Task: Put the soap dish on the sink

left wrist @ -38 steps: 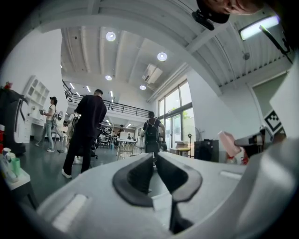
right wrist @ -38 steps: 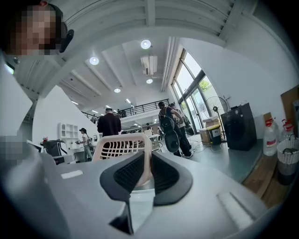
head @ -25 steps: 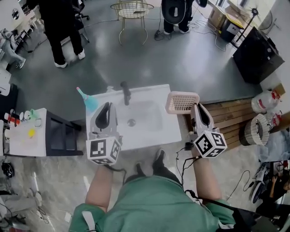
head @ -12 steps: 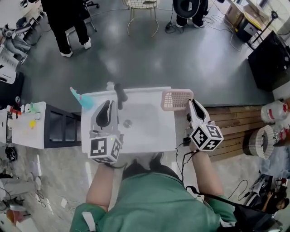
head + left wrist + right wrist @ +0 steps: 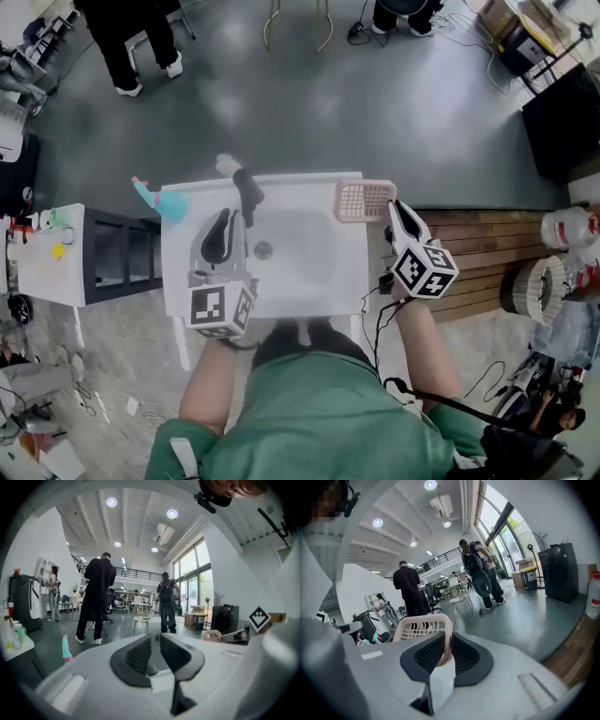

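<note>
The right gripper (image 5: 395, 210) is clenched on the soap dish (image 5: 364, 199). In the right gripper view its ribbed black pads (image 5: 464, 654) pinch one rounded corner of the dish's rim (image 5: 446, 634). In the head view this gripper sits right of centre and points toward the top of the frame. Its marker cube (image 5: 424, 270) is lower down, and a bare forearm (image 5: 427, 347) runs from it to the green shirt (image 5: 319, 422) at the bottom edge.

The soap dish is pale pink plastic, a shallow rectangular tray with rounded corners, a smooth thick rim and a slatted, mesh-like floor. It lies over the upper right corner of the sink (image 5: 314, 281); whether it rests there or hangs just above cannot be told.

The left gripper (image 5: 223, 223) is released. The left gripper view shows its two ribbed black pads (image 5: 136, 657) parted by a narrow gap with nothing between them. In the head view it is left of centre, over the sink's left side and also pointing up-frame, with its marker cube (image 5: 220, 309) and bare forearm (image 5: 211, 375) lower down.

The sink is a white rectangular basin, glossy, with a softly rounded bowl and a small round metal drain (image 5: 263, 250). A black tap (image 5: 248, 194) stands at its upper edge. A teal bottle (image 5: 155, 200) with a pink tip stands at the sink's upper left corner. The floor (image 5: 375, 103) in the upper half of the frame is smooth grey, and wooden planks (image 5: 487, 253) lie to the right.
</note>
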The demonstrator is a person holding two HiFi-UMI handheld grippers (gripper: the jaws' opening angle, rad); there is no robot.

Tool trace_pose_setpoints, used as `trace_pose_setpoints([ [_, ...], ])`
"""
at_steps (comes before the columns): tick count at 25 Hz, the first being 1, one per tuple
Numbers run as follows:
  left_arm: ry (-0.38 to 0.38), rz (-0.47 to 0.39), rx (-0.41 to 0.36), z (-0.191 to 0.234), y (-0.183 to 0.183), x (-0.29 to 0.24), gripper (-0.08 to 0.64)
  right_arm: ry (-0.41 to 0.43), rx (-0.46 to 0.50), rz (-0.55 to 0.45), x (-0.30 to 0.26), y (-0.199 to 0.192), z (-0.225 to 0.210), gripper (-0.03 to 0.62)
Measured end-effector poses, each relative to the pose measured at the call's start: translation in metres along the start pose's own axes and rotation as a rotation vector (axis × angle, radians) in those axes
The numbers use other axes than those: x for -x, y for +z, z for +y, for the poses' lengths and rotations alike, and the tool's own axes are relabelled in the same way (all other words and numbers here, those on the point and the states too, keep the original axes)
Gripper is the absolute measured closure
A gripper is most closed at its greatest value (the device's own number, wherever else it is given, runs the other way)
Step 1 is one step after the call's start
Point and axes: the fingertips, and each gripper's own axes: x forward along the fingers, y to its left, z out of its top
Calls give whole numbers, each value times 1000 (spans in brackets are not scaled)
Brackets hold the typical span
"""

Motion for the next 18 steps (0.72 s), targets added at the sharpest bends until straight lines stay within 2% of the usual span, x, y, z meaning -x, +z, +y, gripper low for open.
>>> trace_pose_setpoints([
  [7, -6, 43, 32, 25, -24, -23, 499, -37, -5, 120, -51, -37, -13, 545],
  [11, 8, 66, 35, 40, -37, -31, 500, -56, -24, 195, -79, -64, -24, 545],
  [18, 27, 101, 29, 58, -53, -44, 500, -90, -2, 305, -117, -98, -39, 545],
])
